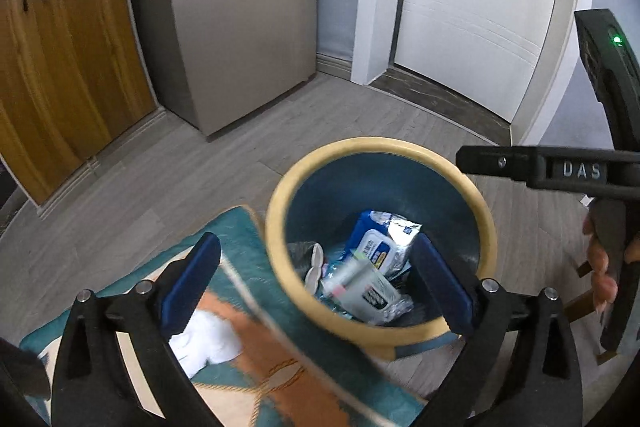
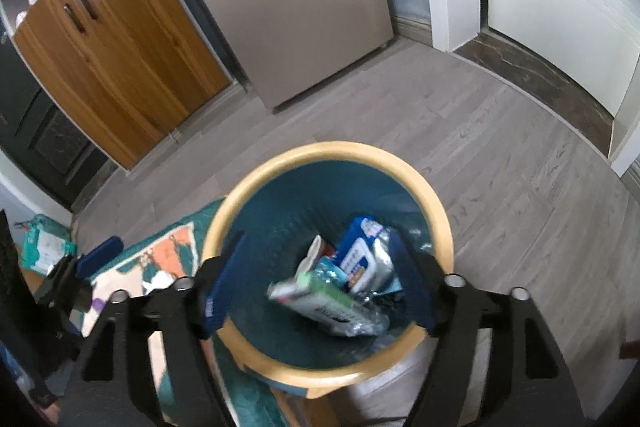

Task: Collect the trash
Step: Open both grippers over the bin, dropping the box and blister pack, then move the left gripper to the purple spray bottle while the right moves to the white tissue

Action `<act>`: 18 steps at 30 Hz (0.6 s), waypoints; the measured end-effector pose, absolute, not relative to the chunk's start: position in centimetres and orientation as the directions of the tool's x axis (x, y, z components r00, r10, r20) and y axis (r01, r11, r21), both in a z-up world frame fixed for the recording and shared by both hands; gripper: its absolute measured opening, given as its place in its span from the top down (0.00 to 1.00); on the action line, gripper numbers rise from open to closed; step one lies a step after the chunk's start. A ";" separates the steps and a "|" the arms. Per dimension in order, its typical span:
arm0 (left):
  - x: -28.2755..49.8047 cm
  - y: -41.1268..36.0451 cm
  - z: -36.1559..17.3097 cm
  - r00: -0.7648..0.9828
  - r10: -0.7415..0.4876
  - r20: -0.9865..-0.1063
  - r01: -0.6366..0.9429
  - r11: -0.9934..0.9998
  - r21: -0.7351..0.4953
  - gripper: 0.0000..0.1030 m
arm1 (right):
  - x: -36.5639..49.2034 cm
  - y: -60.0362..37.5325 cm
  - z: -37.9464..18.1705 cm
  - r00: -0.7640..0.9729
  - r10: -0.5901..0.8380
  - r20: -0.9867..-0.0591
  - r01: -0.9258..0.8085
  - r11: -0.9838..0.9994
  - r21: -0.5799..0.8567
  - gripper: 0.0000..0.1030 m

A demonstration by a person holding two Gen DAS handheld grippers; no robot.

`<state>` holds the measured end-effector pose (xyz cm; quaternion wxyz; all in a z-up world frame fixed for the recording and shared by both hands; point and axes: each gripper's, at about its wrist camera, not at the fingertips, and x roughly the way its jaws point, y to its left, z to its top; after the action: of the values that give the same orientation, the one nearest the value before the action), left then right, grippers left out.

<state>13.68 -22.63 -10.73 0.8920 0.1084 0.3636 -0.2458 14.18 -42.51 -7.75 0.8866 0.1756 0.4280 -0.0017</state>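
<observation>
Trash (image 2: 336, 291) lies at the bottom of the bin (image 1: 280, 227), seen straight ahead between and beyond the jaws of both grippers. Your right gripper (image 2: 320, 291) hangs above the bin mouth with its jaws spread and nothing between the pads; a pale green-edged pack (image 2: 320, 301), blurred, sits just beyond them in the bin. Your left gripper (image 1: 316, 287) is likewise released and empty, its left jaw over the rug (image 1: 260, 359) and its right jaw over the bin's inside wall.

Risks, judged from this position:
- Lowering either gripper could catch a jaw on the yellow rim and tip or shove the bin, which stands partly on the rug edge and may rock.
- The two tools are close; your right gripper's body crosses just right of the left jaws, so a careless swing could knock them together.
- A white crumpled tissue (image 1: 204, 343) lies on the rug just behind the left jaw of the left gripper; it is easy to overlook.
- Loose packs could spill if the bin is bumped.

Count:
- bins: one
- grippers: two, both released
- wipe packs in the bin: at least two with white lids, plus the green-edged one; further crumpled wrappers cannot be counted
- tissues on the rug: one
- rugs: one
- another pack (image 2: 46, 247) far left of the right jaws: one
</observation>
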 end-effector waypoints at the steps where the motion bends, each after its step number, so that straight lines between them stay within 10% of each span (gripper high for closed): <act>1: 13.4 -21.8 -10.3 0.621 -0.353 -0.700 0.508 0.861 0.016 0.06 | 14.2 -42.3 -7.6 0.637 0.152 -0.756 0.148 0.938 0.314 0.19; 18: 10.4 -2.8 -3.8 0.728 -0.111 -0.676 0.208 0.976 0.064 0.06 | 16.3 -30.8 -6.0 0.621 0.225 -0.751 -0.010 0.960 0.280 0.10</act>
<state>10.40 -2.79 -3.83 0.9272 0.0675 0.3583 -0.0859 16.27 -30.81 -6.03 0.8915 0.1253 0.4303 0.0658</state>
